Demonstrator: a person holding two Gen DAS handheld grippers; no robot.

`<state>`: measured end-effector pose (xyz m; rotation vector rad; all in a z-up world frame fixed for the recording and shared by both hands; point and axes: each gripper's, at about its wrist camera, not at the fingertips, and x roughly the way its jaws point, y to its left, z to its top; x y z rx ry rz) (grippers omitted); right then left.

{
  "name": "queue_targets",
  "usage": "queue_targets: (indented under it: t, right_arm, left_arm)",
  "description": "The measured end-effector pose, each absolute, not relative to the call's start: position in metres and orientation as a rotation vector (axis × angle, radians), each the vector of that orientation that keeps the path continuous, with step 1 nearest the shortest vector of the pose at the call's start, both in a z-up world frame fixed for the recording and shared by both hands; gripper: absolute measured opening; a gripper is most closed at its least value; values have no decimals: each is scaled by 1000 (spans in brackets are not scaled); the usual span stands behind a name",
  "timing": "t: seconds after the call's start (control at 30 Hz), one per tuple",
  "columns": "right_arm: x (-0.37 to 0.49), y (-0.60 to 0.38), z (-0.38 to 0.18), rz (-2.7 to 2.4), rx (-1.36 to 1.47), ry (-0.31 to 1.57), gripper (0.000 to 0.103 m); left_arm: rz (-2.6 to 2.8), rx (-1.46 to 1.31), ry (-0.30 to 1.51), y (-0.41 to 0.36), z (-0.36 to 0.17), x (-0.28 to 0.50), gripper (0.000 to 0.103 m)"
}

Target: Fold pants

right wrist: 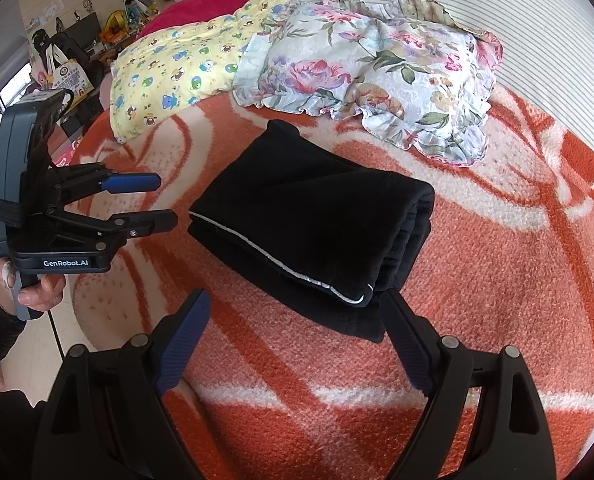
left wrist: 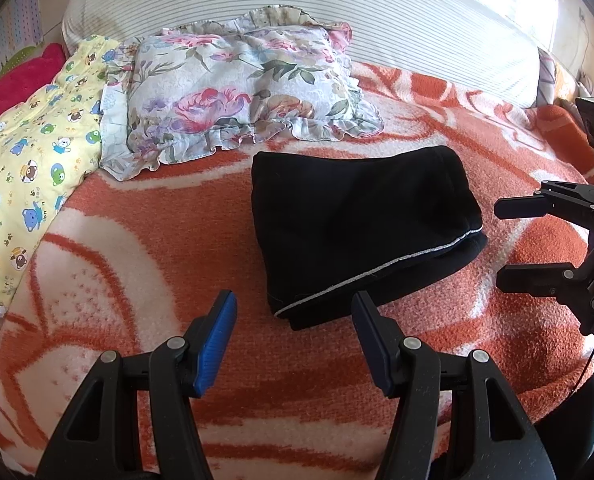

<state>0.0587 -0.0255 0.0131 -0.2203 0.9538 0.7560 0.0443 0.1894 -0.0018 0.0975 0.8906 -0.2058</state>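
The black pants [left wrist: 361, 224] lie folded into a compact stack with a thin white seam line, on the orange and white blanket [left wrist: 137, 248]. They also show in the right wrist view [right wrist: 313, 224]. My left gripper [left wrist: 293, 312] is open and empty, just in front of the stack's near left corner; it shows from the side in the right wrist view [right wrist: 165, 200]. My right gripper [right wrist: 297, 312] is open and empty, its right finger close to the stack's near corner; it shows at the right edge of the left wrist view [left wrist: 501, 244].
A floral frilled pillow [left wrist: 237, 88] lies behind the pants. A yellow cartoon-print quilt [left wrist: 37, 132] and a red blanket [left wrist: 17, 76] lie to the left. A striped bolster [left wrist: 337, 8] runs along the back. Room clutter [right wrist: 65, 52] stands beyond the bed's left edge.
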Motion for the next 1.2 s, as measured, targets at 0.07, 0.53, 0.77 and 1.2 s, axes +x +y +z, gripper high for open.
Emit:
queue_targets:
  t: [0.07,0.53,0.77,1.2]
  right_arm:
    - [59,-26,13,755,-221,954,87]
    - [59,-25,12,757,-221,956,87]
    - [59,-25,13,757,-221,955,87]
    - [57,-35,8,753,-161,963,87]
  left_arm:
    - [-206,97,891,189,-2,45,60]
    - [-208,98,891,187,-3,45,60]
    - [-215,101,890,183,-2,46,60]
    - [-219,92,923,180,-4,51,63]
